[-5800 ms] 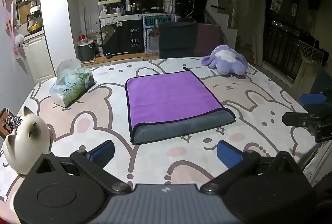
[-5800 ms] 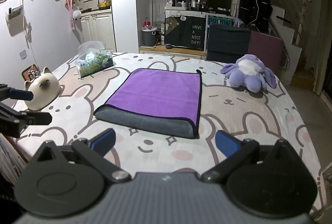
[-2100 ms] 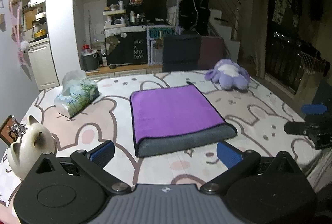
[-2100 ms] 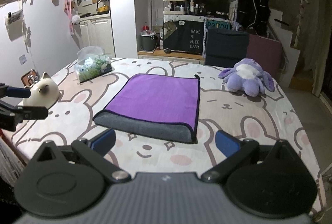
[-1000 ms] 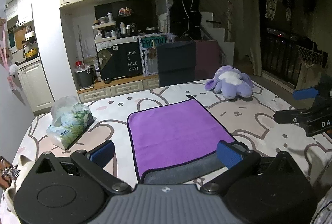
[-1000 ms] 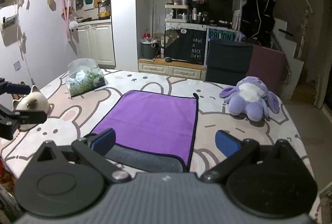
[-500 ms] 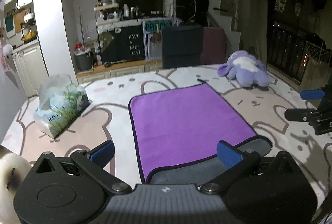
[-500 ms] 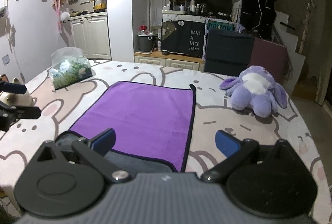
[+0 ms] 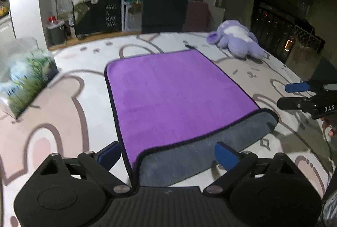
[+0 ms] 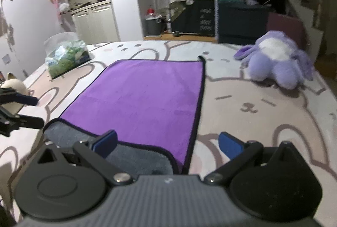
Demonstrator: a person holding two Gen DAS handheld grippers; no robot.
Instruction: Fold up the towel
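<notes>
A purple towel [image 9: 174, 94] with a dark hem lies flat on the bunny-print table cover, folded over a grey underside whose near strip [image 9: 202, 151] shows. My left gripper [image 9: 168, 156] is open, low over the towel's near left corner. My right gripper [image 10: 168, 143] is open, low over the towel's [image 10: 145, 98] near right corner, with the grey strip [image 10: 134, 159] under its left finger. Each gripper shows at the other view's edge: the right [image 9: 303, 96], the left [image 10: 23, 109].
A purple plush toy [image 10: 276, 60] lies at the far right of the table. A tissue pack [image 9: 23, 77] lies at the far left. A white cat figurine [image 10: 12, 83] sits at the left edge. Cabinets and a dark chair stand beyond the table.
Both grippers have moved forward and down toward the towel's near edge; the towel now fills more of each view. The towel itself has not moved.
</notes>
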